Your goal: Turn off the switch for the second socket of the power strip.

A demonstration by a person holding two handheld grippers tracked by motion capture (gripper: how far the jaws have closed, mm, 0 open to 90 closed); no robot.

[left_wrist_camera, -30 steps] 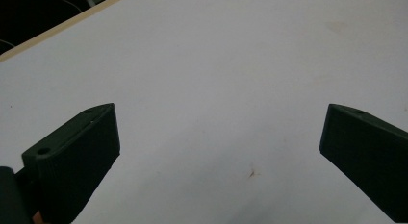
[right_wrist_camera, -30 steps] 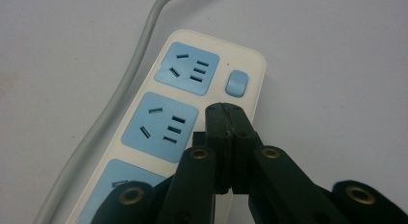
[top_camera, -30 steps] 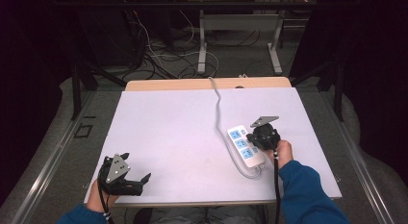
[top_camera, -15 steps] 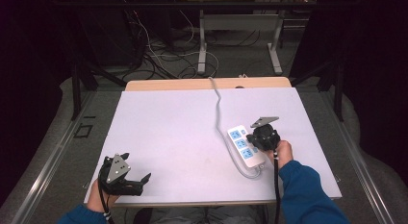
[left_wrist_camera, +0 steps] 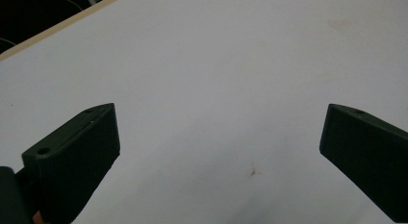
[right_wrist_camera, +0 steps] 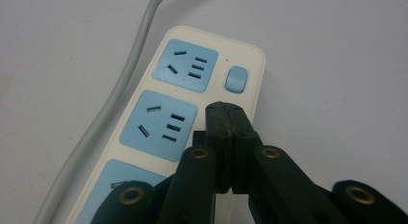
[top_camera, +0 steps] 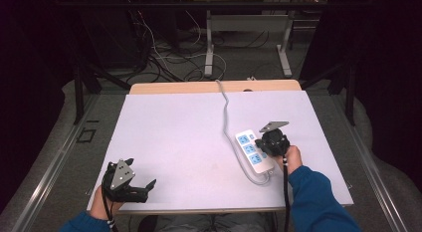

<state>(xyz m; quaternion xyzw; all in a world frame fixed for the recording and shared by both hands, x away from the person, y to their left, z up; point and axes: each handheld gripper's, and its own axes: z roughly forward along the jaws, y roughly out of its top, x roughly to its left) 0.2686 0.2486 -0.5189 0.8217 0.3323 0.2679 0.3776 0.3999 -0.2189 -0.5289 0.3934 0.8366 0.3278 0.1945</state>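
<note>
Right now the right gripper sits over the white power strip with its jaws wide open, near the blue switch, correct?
Not quite. The right gripper is over the power strip near the blue switch, but its jaws are pressed shut, with nothing between them, as the right gripper view shows.

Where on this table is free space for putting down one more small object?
Free: the wide middle between the left tongs and the power strip, plus the far left. Crowded: the right side around the strip, its cord and the right tongs.

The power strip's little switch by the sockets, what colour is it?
Light blue, matching the socket faces, on the power strip; its switch shows best in the right gripper view.
</note>
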